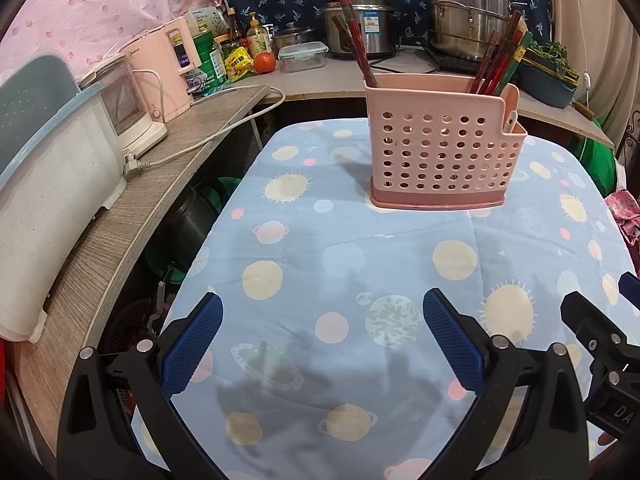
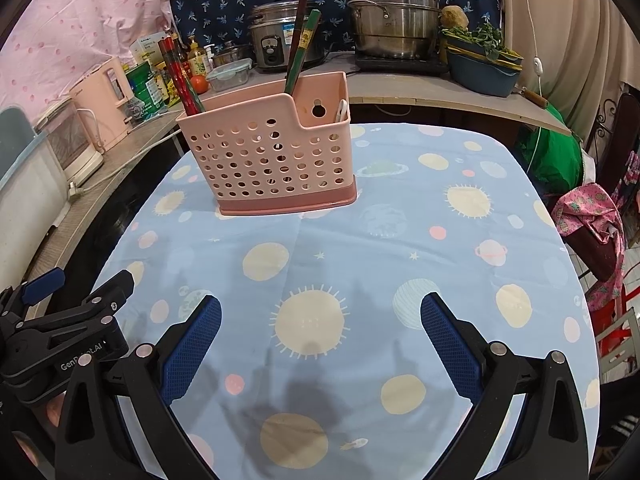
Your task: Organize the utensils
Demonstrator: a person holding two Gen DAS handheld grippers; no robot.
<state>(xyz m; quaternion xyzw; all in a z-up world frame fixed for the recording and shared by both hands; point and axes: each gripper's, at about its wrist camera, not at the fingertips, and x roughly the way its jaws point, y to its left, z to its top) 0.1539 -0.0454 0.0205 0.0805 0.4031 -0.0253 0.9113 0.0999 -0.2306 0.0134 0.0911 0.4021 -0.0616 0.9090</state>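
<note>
the pink perforated utensil caddy (image 1: 442,148) stands upright toward the far side of the tabletop (image 1: 320,264), on a planet-print cloth. red and dark chopsticks (image 1: 500,60) lean out of its compartments, and a white utensil handle (image 1: 511,120) sits in the low side pocket. the left hand-held gripper (image 1: 320,336) and right hand-held gripper (image 2: 320,336) both hover near the front edge, spread wide and empty. the chopsticks look light, stiff and likely slick, so pinching a bundle mid-shaft seems best. the thin plastic caddy probably tips easily; steady it by a wall.
</note>
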